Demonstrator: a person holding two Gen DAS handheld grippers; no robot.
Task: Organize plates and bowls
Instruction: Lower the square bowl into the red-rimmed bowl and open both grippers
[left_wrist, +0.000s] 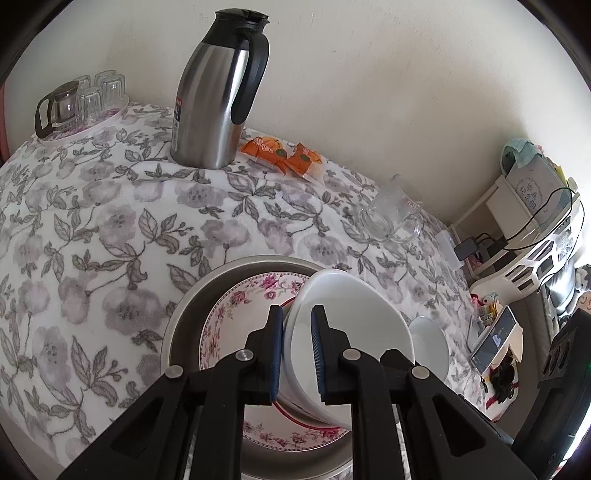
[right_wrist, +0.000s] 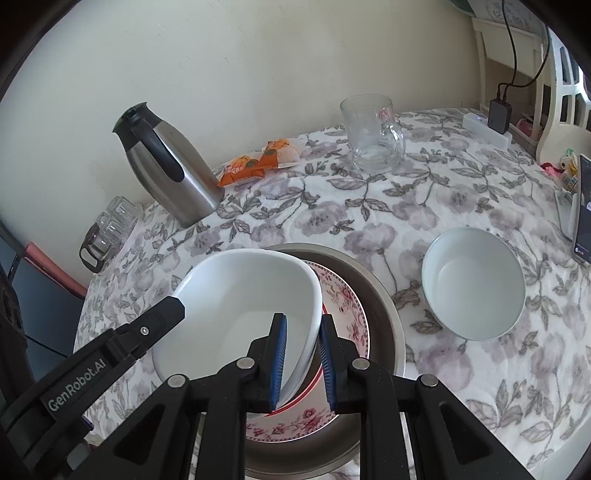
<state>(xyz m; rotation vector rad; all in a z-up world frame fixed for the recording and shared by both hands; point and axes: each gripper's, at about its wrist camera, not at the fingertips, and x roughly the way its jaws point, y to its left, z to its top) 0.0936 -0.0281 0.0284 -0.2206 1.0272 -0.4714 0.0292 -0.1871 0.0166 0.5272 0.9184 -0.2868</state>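
Note:
I hold one large white bowl tilted over a pink floral plate, which lies in a round metal pan. My left gripper is shut on the bowl's rim, one pad inside and one outside. My right gripper is shut on the opposite rim in the same way. The left gripper's finger also shows in the right wrist view at the bowl's left edge. A second, smaller white bowl stands upright on the tablecloth to the right of the pan.
On the flowered tablecloth stand a steel thermos jug, orange snack packets, a glass mug and a tray of glasses. A phone leans at the right edge.

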